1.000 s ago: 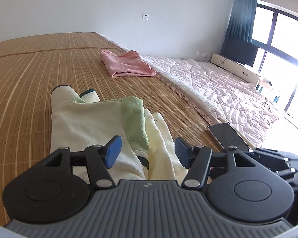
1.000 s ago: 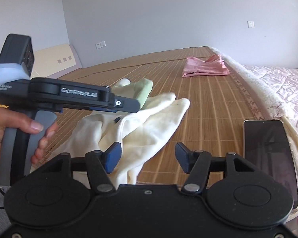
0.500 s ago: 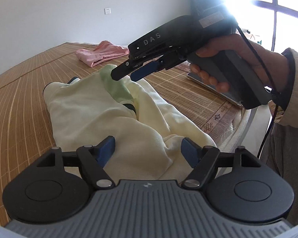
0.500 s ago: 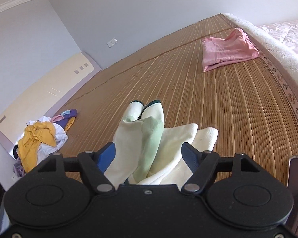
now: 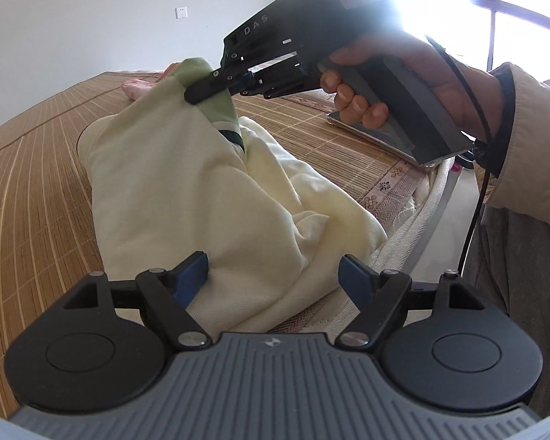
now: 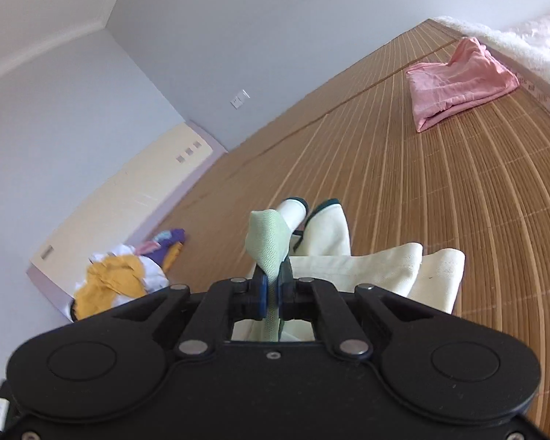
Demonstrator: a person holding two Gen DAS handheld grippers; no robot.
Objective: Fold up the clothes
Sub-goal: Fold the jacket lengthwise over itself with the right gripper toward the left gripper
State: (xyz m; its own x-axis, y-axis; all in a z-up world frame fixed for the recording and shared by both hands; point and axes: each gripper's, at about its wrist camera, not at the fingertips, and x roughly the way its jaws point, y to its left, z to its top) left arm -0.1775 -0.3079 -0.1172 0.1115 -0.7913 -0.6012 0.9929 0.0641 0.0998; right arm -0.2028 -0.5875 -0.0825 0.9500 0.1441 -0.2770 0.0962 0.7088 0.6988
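Ahead of the left gripper (image 5: 273, 273), whose jaws have just been opening and stand wide with nothing pinched, the cream garment (image 5: 187, 190) is seen stretching lengthwise away across the bamboo mat (image 5: 33, 168), its green part clamped by the right gripper (image 5: 205, 90), marked "DAS". Through the right wrist view, the right gripper's jaws, just closed, are seen pinching that green mesh collar (image 6: 269, 245); no other writing can be read.

The phone (image 5: 370, 128) is largely hidden behind the right hand (image 5: 396, 84). The folded pink garment (image 5: 139, 86) is mostly screened by the cream garment (image 5: 187, 190). The window is washed out by glare.
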